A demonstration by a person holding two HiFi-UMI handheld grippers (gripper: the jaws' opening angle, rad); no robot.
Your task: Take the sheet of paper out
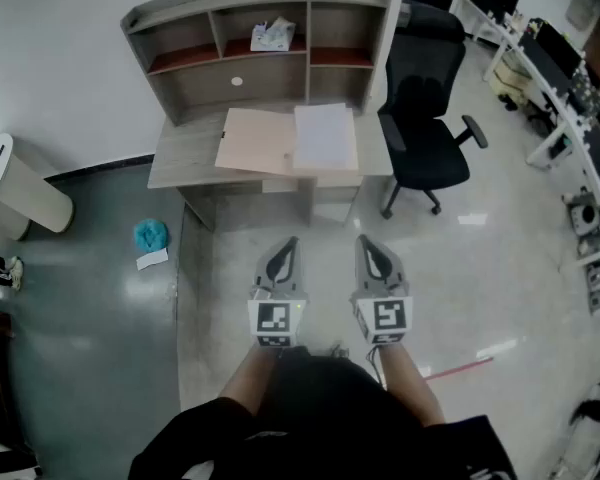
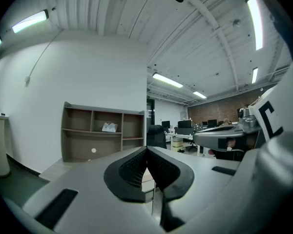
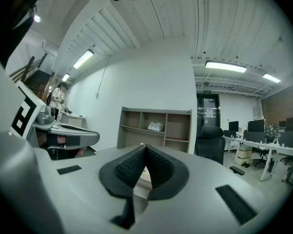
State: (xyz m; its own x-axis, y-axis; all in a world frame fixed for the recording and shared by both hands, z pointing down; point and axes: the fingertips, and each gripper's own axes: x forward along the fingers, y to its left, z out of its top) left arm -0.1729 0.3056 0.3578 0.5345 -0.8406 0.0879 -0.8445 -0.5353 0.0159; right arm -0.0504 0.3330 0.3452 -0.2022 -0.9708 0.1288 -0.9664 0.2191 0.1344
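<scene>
A white sheet of paper (image 1: 325, 136) lies on an open tan folder (image 1: 256, 143) on the wooden desk (image 1: 175, 158) ahead of me. Both grippers hang over the floor, well short of the desk. My left gripper (image 1: 288, 242) is shut with nothing in it, and its jaws meet at the tips (image 2: 146, 150). My right gripper (image 1: 367, 241) is likewise shut and empty, its tips (image 3: 144, 146) touching. The two point level toward the desk, side by side.
A shelf hutch (image 1: 257, 43) stands on the desk's back with a small white packet (image 1: 272, 36) in it. A black office chair (image 1: 425, 128) stands right of the desk. A white bin (image 1: 15, 188) and a teal cloth (image 1: 151, 235) are at left.
</scene>
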